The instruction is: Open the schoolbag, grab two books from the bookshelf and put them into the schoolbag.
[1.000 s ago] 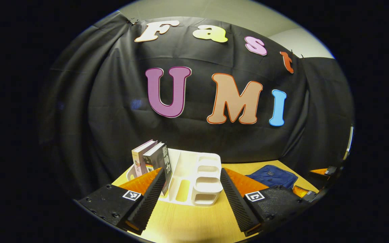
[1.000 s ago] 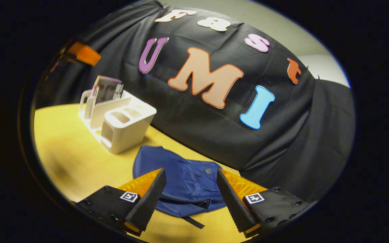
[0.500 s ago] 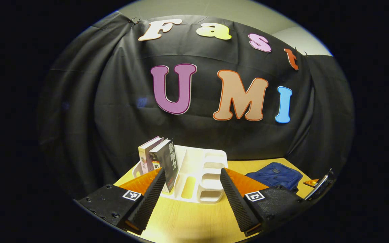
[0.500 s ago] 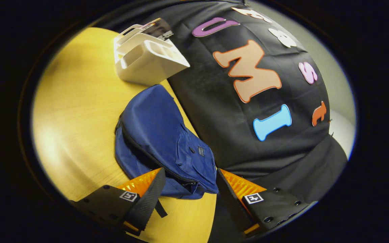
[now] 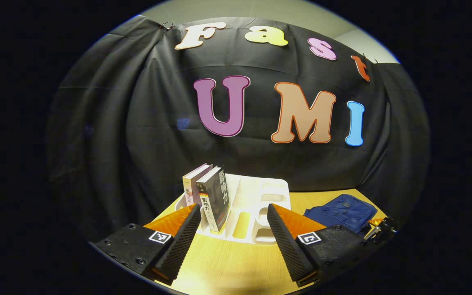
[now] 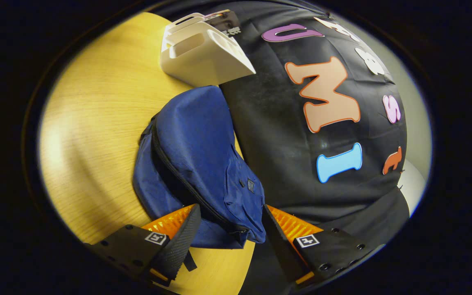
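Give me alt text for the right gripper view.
The open right gripper hovers just over the near end of a closed blue schoolbag lying flat on the wooden table. A white bookshelf stands beyond the bag.

navy blue schoolbag (image 6: 195,143), white bookshelf (image 6: 203,57), yellow wood-grain table (image 6: 96,123)

Dark book (image 5: 215,198) standing in the white bookshelf (image 5: 260,205): spine and front cover carry white Chinese characters 影响力, readable in the left gripper view. Pale book (image 5: 193,186) just beside it, on the side away from the bookshelf's small compartments: cover print too small to read. Small patch (image 6: 250,185) on the blue schoolbag (image 6: 195,147): unreadable.
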Tool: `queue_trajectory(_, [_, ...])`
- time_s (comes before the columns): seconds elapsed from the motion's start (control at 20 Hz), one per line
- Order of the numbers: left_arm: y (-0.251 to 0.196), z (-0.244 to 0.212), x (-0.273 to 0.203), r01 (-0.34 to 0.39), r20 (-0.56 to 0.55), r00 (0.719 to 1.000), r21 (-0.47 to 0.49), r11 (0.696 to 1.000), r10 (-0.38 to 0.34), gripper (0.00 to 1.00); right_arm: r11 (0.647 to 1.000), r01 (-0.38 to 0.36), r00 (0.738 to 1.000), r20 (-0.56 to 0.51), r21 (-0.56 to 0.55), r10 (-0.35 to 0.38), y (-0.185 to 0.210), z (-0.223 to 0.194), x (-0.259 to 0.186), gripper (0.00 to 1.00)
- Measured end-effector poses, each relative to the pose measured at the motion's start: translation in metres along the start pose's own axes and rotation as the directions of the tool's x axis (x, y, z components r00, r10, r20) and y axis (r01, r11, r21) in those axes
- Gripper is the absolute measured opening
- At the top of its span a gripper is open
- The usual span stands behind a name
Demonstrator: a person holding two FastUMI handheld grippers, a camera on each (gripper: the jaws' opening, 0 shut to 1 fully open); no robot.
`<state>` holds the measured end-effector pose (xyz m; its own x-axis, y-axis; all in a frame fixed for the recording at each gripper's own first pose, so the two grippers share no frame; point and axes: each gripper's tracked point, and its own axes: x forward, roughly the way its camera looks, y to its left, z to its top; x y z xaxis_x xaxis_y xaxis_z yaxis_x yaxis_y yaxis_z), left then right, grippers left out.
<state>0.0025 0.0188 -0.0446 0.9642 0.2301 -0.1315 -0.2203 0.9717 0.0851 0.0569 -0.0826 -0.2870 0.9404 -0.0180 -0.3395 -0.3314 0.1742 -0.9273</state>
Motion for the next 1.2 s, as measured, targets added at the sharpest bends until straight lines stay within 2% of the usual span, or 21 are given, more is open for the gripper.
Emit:
queue_trajectory(0.05, [0.002,-0.001,0.000,-0.007,-0.002,1.000,0.000,1.000,0.007,0.95,1.000,-0.006,1.000,0.001,-0.015,0.006,0.001,0.001,0.002,0.97])
queue_trajectory(0.1, [0.004,-0.002,-0.001,-0.014,-0.004,1.000,0.000,1.000,0.014,0.95,1.000,0.002,1.000,0.007,-0.027,-0.002,0.002,0.002,0.004,0.89])
queue_trajectory(0.25, [0.009,-0.003,-0.002,-0.032,-0.010,0.999,-0.004,0.999,0.032,0.93,1.000,0.010,1.000,0.017,-0.027,-0.009,0.000,0.010,0.014,0.89])
queue_trajectory(0.5, [0.014,-0.007,-0.001,-0.052,-0.024,0.998,-0.009,0.999,0.052,0.96,0.999,0.013,0.999,0.036,-0.050,-0.012,0.001,0.024,0.037,0.88])
queue_trajectory(0.6, [0.016,-0.007,-0.001,-0.059,-0.027,0.998,-0.002,0.998,0.059,0.94,0.999,0.002,0.999,0.039,-0.049,0.000,0.001,0.028,0.043,0.87])
queue_trajectory(0.8, [0.016,-0.008,0.000,-0.064,-0.031,0.997,0.003,0.998,0.064,0.96,0.998,-0.041,0.999,0.027,-0.051,0.042,0.017,0.028,0.054,0.90])
queue_trajectory(1.0, [0.017,-0.011,0.002,-0.066,-0.046,0.997,0.002,0.998,0.066,0.95,0.996,-0.034,0.999,0.005,-0.081,0.034,0.024,0.026,0.061,0.27])
queue_trajectory(1.2, [0.018,-0.012,0.009,-0.068,-0.060,0.996,0.003,0.998,0.068,0.95,0.998,-0.019,1.000,0.004,-0.066,0.019,0.020,0.027,0.064,0.07])
